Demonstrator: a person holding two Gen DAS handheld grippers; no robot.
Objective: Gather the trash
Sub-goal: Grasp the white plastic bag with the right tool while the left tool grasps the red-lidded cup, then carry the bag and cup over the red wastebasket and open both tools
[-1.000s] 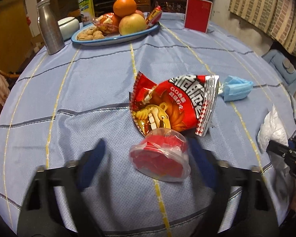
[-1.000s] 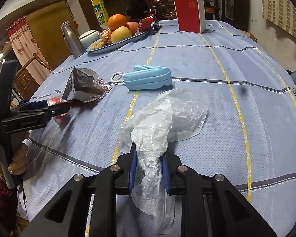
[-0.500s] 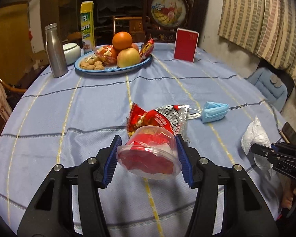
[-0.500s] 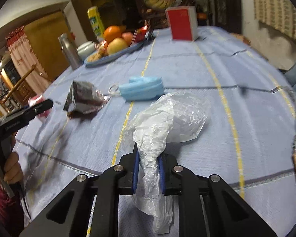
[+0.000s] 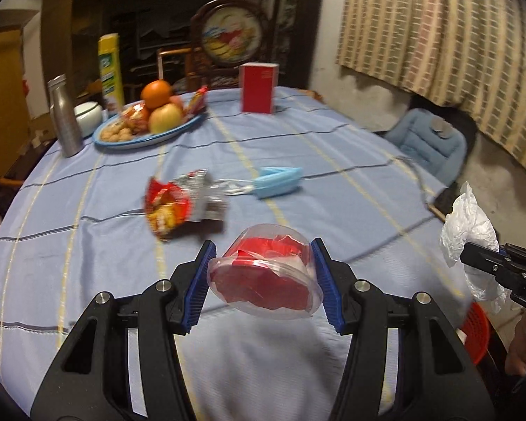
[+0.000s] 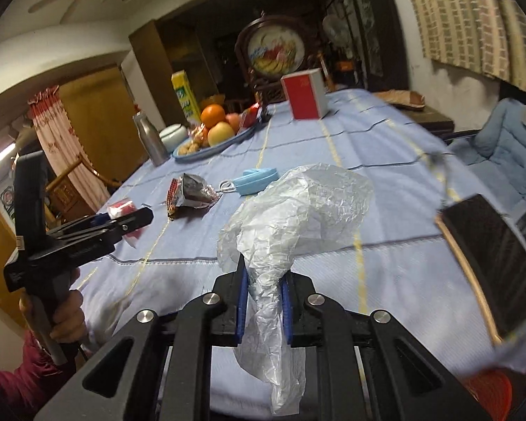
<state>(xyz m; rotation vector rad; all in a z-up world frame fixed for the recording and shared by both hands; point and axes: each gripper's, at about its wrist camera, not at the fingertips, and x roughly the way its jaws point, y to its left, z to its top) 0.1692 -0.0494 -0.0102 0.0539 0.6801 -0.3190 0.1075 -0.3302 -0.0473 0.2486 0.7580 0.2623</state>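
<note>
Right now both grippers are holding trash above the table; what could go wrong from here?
1. The left gripper holds the clear plastic cup with red wrapper inside only by its rounded sides; thin plastic may buckle or slip out.
2. The right gripper pinches just a narrow neck of the crumpled white plastic bag; it could slide free.
3. The snack bag and blue face mask are not yet collected.

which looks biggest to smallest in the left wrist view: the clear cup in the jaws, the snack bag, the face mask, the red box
1. clear cup, though it is nearest the camera, which inflates it
2. snack bag
3. face mask and red box look alike; the box stands farther off, so I won't rank them.
</note>
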